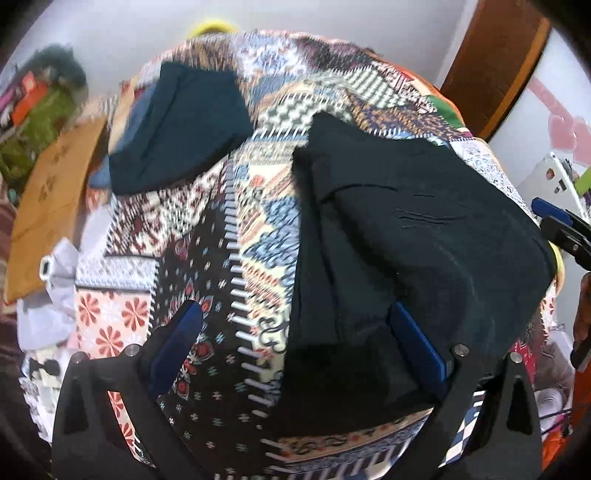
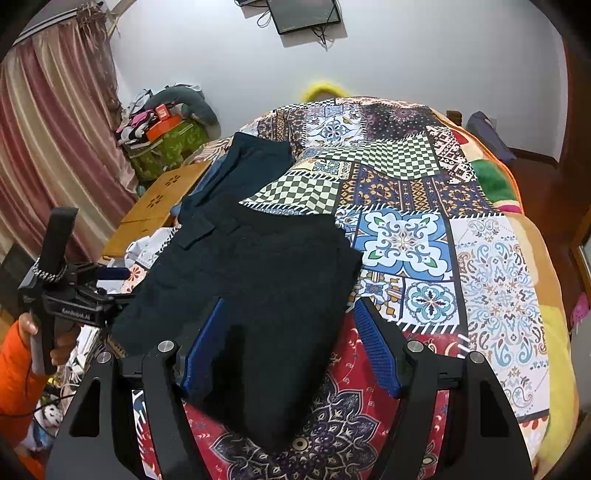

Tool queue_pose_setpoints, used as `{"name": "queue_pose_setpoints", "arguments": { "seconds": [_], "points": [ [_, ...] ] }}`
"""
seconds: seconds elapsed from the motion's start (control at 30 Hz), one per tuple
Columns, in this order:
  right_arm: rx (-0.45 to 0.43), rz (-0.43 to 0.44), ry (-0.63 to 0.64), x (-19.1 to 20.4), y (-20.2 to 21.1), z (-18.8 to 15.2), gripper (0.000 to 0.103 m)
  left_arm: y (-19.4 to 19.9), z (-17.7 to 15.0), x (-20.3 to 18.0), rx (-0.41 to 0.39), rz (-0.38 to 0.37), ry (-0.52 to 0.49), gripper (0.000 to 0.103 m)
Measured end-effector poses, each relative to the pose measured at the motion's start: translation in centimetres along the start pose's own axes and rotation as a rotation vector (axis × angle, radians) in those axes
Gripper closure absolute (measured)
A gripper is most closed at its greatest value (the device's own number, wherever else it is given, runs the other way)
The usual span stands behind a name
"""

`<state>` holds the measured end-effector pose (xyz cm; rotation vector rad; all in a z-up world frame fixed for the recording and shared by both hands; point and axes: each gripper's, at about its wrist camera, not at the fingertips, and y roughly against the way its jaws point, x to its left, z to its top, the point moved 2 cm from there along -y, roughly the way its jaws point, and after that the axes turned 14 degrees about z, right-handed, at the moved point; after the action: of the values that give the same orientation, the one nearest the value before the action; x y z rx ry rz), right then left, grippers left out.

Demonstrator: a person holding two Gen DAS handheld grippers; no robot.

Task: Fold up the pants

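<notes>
Dark navy pants [image 2: 255,273] lie on a patchwork bedspread [image 2: 406,236], the near part folded over, one leg stretching to the far left. In the left wrist view the pants [image 1: 406,236] fill the right half, with another dark fabric part [image 1: 188,129] at the far left. My left gripper [image 1: 295,325] is open, its right finger over the pants' near edge, its left finger over the bedspread [image 1: 207,236]. It also shows in the right wrist view [image 2: 110,275]. My right gripper [image 2: 288,325] is open, with the pants' near edge between its fingers.
A wooden lap table [image 2: 155,206] lies at the bed's left edge. A green box with clutter [image 2: 166,144] stands by the wall near pink curtains [image 2: 48,147]. A monitor [image 2: 306,14] hangs on the wall. The bed's right half is bare quilt.
</notes>
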<state>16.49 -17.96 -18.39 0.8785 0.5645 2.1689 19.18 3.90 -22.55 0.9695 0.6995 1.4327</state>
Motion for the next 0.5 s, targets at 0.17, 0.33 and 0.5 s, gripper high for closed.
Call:
{"name": "queue_pose_setpoints", "arguments": {
  "seconds": [0.17,0.33,0.5],
  "points": [
    [0.029,-0.014,0.001,-0.4,-0.8,-1.2,0.035,2.1,-0.2,-0.7,-0.116,0.065,-0.020,0.001],
    [0.052,0.031,-0.043,-1.6,-1.0,-2.3,0.035,0.5,-1.8,0.4,-0.088,0.134,-0.009,0.000],
    [0.039,0.007,-0.034,-2.0,0.4,-3.0,0.040,0.5,-2.6,2.3,-0.109,0.268,0.039,0.005]
  ]
}}
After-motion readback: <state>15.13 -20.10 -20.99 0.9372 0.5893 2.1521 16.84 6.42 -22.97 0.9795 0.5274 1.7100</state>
